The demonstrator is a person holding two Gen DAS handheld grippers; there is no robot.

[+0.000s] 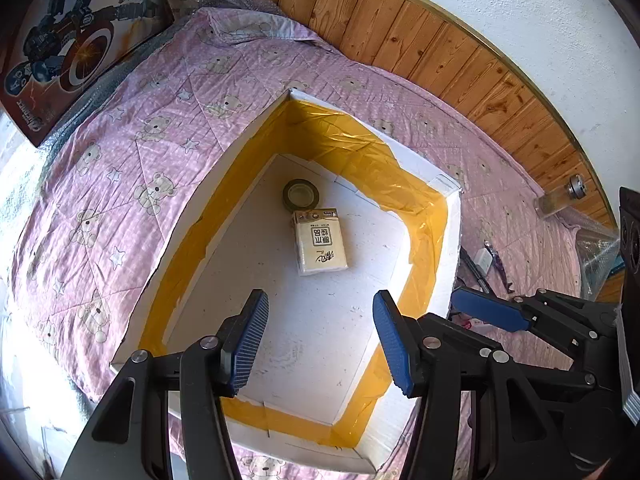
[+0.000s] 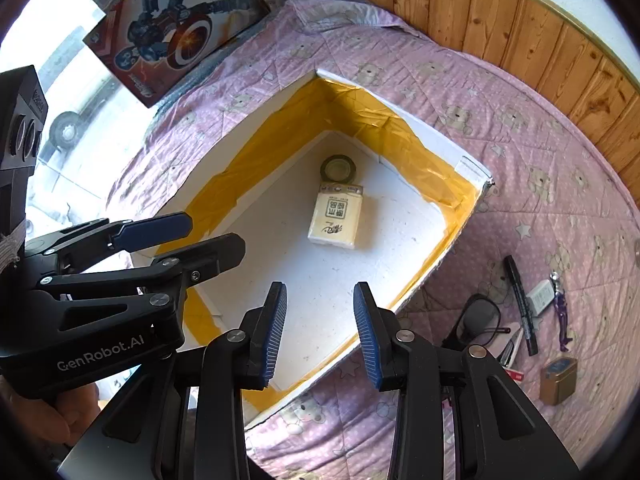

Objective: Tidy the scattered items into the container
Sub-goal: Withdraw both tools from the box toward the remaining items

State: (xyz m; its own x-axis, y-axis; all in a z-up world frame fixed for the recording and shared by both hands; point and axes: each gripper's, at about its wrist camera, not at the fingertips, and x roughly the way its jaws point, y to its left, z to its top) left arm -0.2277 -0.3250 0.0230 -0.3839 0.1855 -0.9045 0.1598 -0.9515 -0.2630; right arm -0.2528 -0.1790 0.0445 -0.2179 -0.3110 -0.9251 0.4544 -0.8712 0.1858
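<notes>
A white foam box (image 1: 448, 264) (image 2: 436, 128) lined with yellow tape lies on a pink bear-print quilt. Inside it are a tissue pack (image 1: 320, 242) (image 2: 338, 220) and a dark tape roll (image 1: 301, 194) (image 2: 338, 168), touching each other. My left gripper (image 1: 320, 340) (image 2: 212, 236) hovers open and empty over the box's near end. My right gripper (image 2: 322, 332) is also open and empty, above the box's near right rim. On the quilt right of the box lie a black pen (image 2: 520, 304), glasses (image 2: 480, 316), a white charger (image 2: 542, 298), a purple keychain (image 2: 560, 312) and a small brown box (image 2: 558, 380).
A toy carton with a robot picture (image 1: 76, 40) (image 2: 172, 28) stands at the far left of the bed. A small glass jar (image 1: 560, 200) lies by the wooden wall panelling (image 1: 440, 40). Bubble wrap (image 1: 596, 248) sits at the right edge. A hand (image 2: 40, 416) holds the left gripper.
</notes>
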